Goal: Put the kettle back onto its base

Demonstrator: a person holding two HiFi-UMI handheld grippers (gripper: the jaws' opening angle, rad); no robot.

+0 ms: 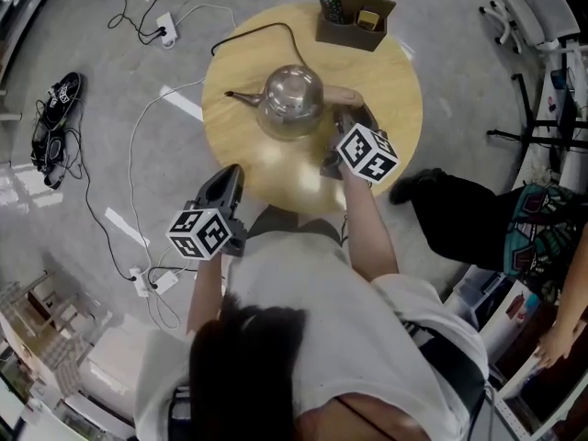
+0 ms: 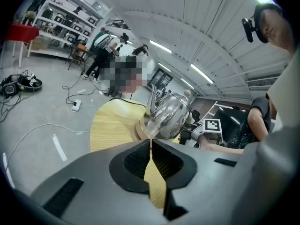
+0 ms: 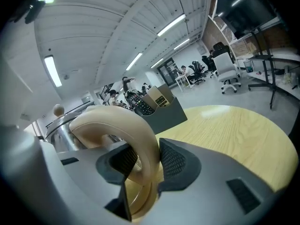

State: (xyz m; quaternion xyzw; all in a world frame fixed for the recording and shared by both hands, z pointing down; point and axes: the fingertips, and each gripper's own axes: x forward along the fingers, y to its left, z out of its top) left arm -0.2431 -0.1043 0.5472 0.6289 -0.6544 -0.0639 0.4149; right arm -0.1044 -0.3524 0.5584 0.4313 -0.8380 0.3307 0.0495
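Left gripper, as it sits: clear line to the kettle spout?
Probably yes. Only bare table lies between the left gripper and the spout, which points toward its side. The right gripper holds the handle opposite. Left jaws are shut and would need opening.

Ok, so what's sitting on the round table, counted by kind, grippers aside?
kettle: 1
kettle base: 1
black cord: 1
dark box: 1
remote: 1, standing in the box
small yellowish item: 1, in the box, too small to identify
Total: 6
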